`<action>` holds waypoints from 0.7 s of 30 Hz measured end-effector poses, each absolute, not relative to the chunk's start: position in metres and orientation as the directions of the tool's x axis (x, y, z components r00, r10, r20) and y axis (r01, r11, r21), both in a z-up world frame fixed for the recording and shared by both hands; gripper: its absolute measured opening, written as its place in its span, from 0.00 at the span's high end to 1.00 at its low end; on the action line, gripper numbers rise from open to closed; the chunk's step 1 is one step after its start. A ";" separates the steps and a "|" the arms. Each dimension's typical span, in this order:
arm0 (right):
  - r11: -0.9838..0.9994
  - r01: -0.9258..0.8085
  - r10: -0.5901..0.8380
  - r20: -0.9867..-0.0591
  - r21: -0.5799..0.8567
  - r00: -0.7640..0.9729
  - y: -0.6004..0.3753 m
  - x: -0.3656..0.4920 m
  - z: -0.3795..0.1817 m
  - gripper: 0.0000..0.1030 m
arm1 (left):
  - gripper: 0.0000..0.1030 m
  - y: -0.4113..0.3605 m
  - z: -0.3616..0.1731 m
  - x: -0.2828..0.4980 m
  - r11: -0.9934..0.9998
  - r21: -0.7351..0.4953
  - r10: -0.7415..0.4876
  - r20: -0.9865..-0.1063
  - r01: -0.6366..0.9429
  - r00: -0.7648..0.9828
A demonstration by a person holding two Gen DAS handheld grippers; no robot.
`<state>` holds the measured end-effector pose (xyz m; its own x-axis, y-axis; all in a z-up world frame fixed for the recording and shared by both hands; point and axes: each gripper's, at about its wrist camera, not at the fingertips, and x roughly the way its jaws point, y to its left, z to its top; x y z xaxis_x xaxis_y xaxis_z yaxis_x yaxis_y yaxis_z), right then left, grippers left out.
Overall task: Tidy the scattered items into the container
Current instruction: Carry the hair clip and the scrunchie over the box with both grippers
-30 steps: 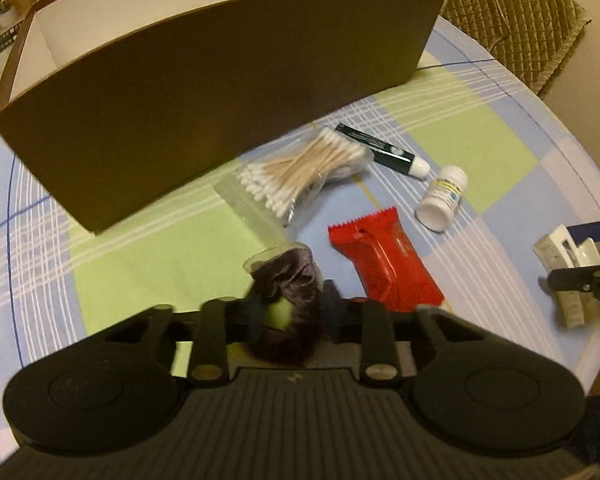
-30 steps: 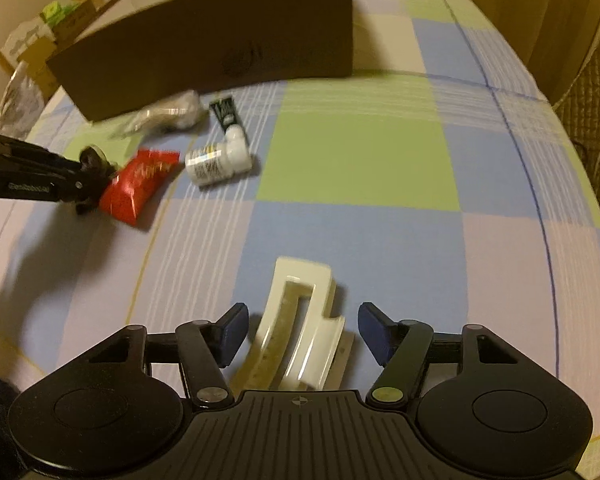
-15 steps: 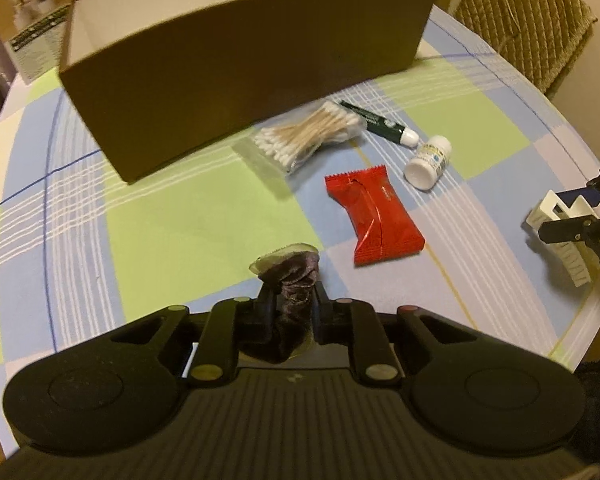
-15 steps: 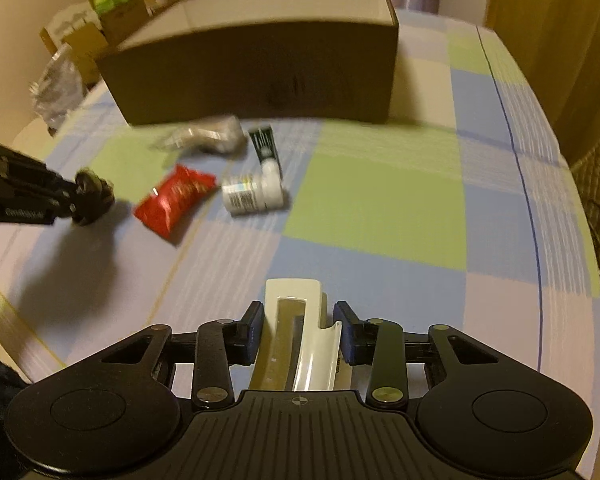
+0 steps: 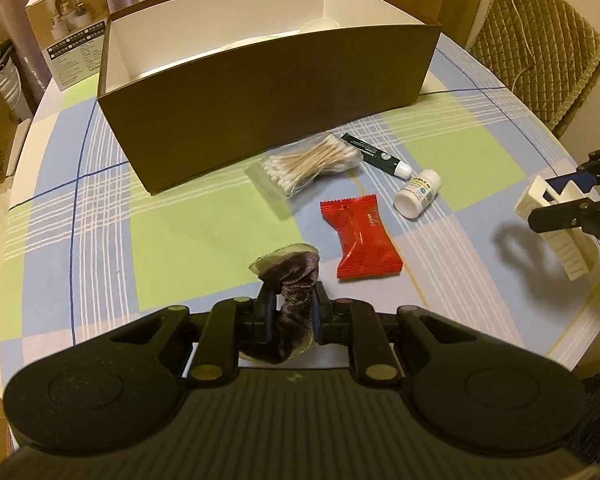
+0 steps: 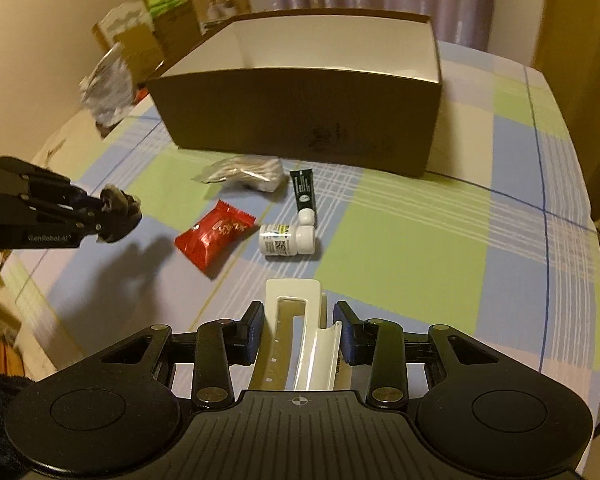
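Two grippers each carry one item, so we can move a pair of things to the box in a single trip. Our left gripper point(image 5: 291, 314) pinches a dark velvet scrunchie point(image 5: 290, 280) between its blue pads, the fabric bunched and sticking up past the fingertips; a soft thing like this needs a tight squeeze or it slips out. Our right gripper point(image 6: 299, 330) is pressed against both sides of a white hair claw clip point(image 6: 296, 332), gripped along its length so the rigid plastic sits square and does not twist. Both items hang clear of the checked tablecloth point(image 5: 188, 224), judging by the shadows cast below them. The brown box point(image 5: 268, 92) stands open at the far side of the table, its white interior facing up, well apart from both grippers. Four things lie on the cloth just in front of it: a bag of cotton swabs point(image 5: 308, 162), a dark green tube point(image 5: 374, 156), a small white bottle point(image 5: 416, 194) on its side, and a red sachet point(image 5: 362, 236). We judge the next step is lifting over the near wall.
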<state>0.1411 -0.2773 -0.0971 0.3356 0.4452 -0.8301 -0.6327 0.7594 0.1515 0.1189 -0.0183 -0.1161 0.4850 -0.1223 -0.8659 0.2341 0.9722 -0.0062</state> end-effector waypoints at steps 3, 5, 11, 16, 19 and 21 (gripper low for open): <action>0.740 -0.657 0.452 -0.829 0.143 0.329 -0.278 0.144 -0.095 0.61 | 0.87 -0.020 -0.113 0.114 0.977 -0.004 -0.111 -0.860 0.213 0.497; 0.726 -0.674 0.457 -0.827 0.134 0.328 -0.277 0.146 -0.094 0.61 | 0.87 -0.020 -0.111 0.110 0.980 0.000 -0.103 -0.857 0.199 0.505; 0.694 -0.704 0.482 -0.823 0.148 0.302 -0.273 0.153 -0.087 0.61 | 0.87 -0.019 -0.103 0.104 0.985 0.010 -0.083 -0.847 0.171 0.526; 0.684 -0.696 0.525 -0.809 0.218 0.263 -0.269 0.162 -0.079 0.61 | 0.87 -0.017 -0.094 0.107 0.983 0.002 -0.099 -0.839 0.185 0.535; 0.681 -0.682 0.553 -0.797 0.266 0.242 -0.265 0.168 -0.074 0.61 | 0.87 -0.013 -0.087 0.112 0.980 -0.004 -0.114 -0.832 0.198 0.543; 0.680 -0.670 0.570 -0.789 0.298 0.228 -0.262 0.174 -0.072 0.61 | 0.87 -0.010 -0.082 0.117 0.978 -0.007 -0.123 -0.826 0.208 0.550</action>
<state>0.1743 -0.2620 -0.0719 0.2278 0.5702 -0.7893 -0.6698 0.6801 0.2980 0.1167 -0.0101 -0.0823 0.5495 -0.1228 -0.8264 0.2079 0.9781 -0.0070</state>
